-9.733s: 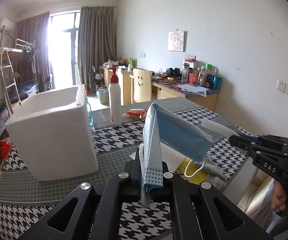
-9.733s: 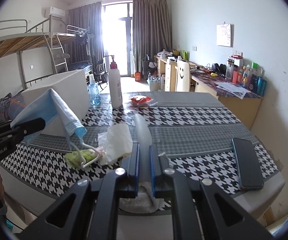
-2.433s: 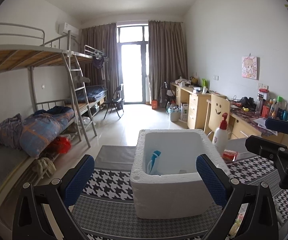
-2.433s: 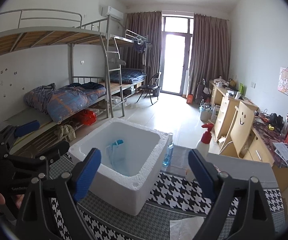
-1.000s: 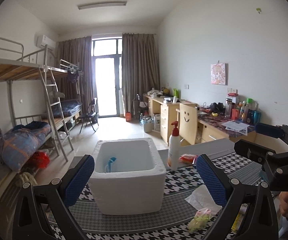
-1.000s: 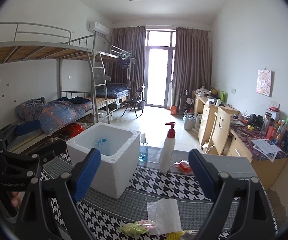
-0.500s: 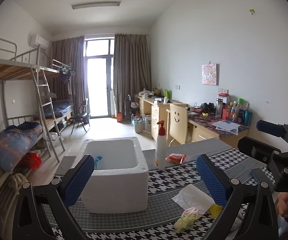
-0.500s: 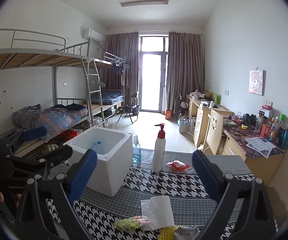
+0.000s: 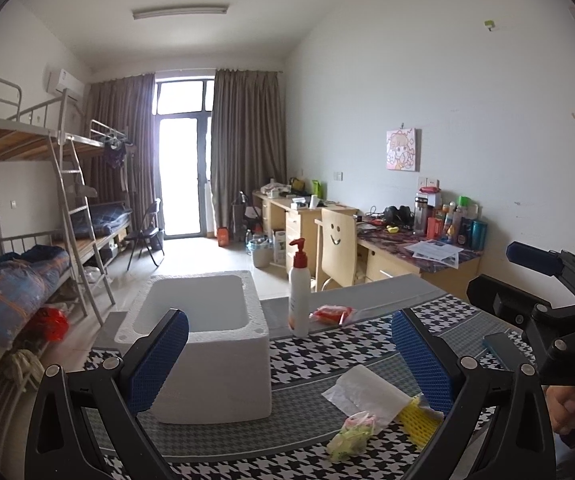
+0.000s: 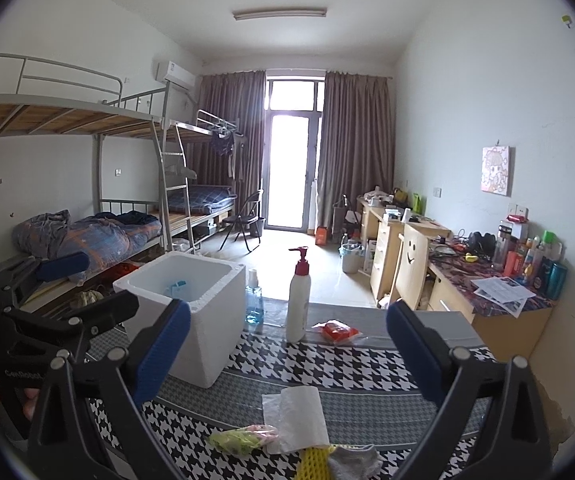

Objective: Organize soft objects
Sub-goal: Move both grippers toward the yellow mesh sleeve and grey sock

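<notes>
While spread wide, both grippers — left gripper (image 9: 289,356), right gripper (image 10: 287,354) — empty above table (image 10: 367,364).

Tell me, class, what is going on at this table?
A person holds a gripper in each hand, tidying soft things into the foam box. The left gripper and right gripper are both open and empty. A blue mask already lies in the box. On the table, the tissue, green bundle, yellow mesh and grey sock are not yet packed.
</notes>
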A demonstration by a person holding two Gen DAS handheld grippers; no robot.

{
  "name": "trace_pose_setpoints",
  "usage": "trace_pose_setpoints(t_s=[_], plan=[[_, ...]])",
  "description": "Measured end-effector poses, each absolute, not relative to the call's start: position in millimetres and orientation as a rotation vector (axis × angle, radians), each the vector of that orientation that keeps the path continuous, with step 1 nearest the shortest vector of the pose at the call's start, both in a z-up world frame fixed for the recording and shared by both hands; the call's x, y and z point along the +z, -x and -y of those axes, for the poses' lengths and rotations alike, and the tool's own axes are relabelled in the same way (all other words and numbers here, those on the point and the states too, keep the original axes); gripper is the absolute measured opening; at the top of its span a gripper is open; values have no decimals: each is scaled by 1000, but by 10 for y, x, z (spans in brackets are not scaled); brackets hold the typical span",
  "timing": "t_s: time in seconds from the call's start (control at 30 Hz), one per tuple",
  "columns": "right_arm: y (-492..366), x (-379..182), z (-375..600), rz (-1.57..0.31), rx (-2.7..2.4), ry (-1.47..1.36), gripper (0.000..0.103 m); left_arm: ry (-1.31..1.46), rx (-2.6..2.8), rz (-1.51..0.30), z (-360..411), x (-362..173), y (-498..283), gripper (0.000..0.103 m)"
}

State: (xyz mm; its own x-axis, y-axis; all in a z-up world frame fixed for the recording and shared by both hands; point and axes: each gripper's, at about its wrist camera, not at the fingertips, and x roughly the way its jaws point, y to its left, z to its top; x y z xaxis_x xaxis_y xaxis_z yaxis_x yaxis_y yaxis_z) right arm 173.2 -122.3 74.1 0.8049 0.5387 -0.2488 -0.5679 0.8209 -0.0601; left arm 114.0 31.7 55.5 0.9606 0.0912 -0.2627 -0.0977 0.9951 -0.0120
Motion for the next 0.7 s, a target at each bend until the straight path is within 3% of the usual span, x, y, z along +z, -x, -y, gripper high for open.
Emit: trace_pose_setpoints(t_s=[0.7], plan=[[-1705, 543, 1521, -251, 503, 104, 100, 44, 35, -279, -198, 427, -1193, 102]])
